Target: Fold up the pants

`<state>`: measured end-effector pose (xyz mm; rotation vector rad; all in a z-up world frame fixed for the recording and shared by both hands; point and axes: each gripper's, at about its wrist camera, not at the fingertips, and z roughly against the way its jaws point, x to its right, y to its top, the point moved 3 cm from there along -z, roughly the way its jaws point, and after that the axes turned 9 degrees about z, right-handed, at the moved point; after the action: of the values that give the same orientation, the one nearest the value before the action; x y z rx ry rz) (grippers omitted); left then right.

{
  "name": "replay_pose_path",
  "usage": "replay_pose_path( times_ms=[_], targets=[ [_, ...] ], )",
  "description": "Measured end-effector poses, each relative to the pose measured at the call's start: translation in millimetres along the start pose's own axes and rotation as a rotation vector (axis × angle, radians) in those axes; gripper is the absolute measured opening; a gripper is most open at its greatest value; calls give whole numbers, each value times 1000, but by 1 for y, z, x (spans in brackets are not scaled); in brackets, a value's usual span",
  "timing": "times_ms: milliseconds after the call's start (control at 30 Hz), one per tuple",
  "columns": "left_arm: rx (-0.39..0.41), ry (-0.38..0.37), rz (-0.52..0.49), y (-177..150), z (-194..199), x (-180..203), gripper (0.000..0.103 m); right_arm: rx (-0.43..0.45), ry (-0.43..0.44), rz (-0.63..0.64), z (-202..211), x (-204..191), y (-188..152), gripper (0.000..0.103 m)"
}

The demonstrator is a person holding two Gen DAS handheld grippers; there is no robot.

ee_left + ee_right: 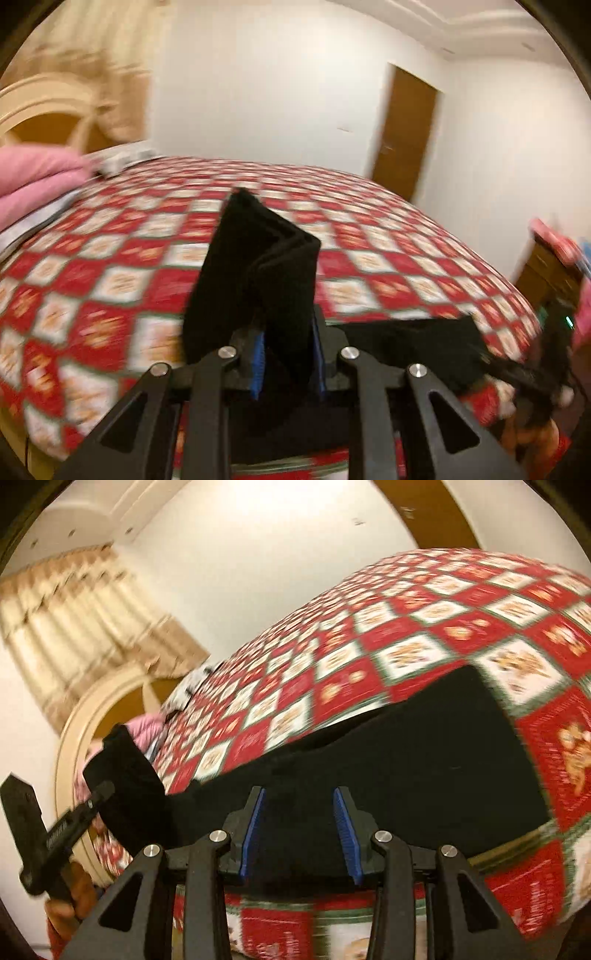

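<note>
The black pants [424, 757] lie across the near part of a bed with a red and white checked quilt [369, 635]. My left gripper [288, 354] is shut on a folded bunch of the black pants [258, 266] and holds it up above the quilt [110, 258]. It also shows in the right wrist view [99, 794] at the left, with cloth in it. My right gripper [299, 823] is open, its blue pads [347, 827] just over the near edge of the pants. It holds nothing. It shows at the right edge of the left wrist view [554, 332], blurred.
Pink pillows [33, 177] and a cream headboard [44, 107] are at the left end of the bed. A brown door [402, 133] is in the far wall. A wooden dresser [546, 269] stands to the right. Beige curtains [74, 627] hang behind the headboard.
</note>
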<state>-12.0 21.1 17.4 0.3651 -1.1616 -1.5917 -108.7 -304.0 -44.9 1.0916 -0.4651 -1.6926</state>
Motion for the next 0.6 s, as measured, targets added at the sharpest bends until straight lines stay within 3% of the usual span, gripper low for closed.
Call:
replay_pose_path(
  times_ms=[167,267,333,367,400,467,600],
  targets=[
    [-96,-123,-174,-32,-31,72,22,35,77,-166,13,33,0,40],
    [-171,-138,-260,-63,-50,101,22,44,137,-244,14,45,0,41],
    [-196,-111,-322,-81,-59,110,22,51,174,-257,14,43,1,41],
    [-197,-96,-350,-88,-61,112,22,49,195,-258,13,42,1,46],
    [-194,-83,-369,-92,-62,112,22,39,217,-260,11,39,1,58],
    [-185,-77,-375,-93,-60,112,22,28,252,-265,6,34,1,68],
    [-173,-85,-360,-91,-58,115,22,-48,326,-271,-20,23,3,68]
  ],
)
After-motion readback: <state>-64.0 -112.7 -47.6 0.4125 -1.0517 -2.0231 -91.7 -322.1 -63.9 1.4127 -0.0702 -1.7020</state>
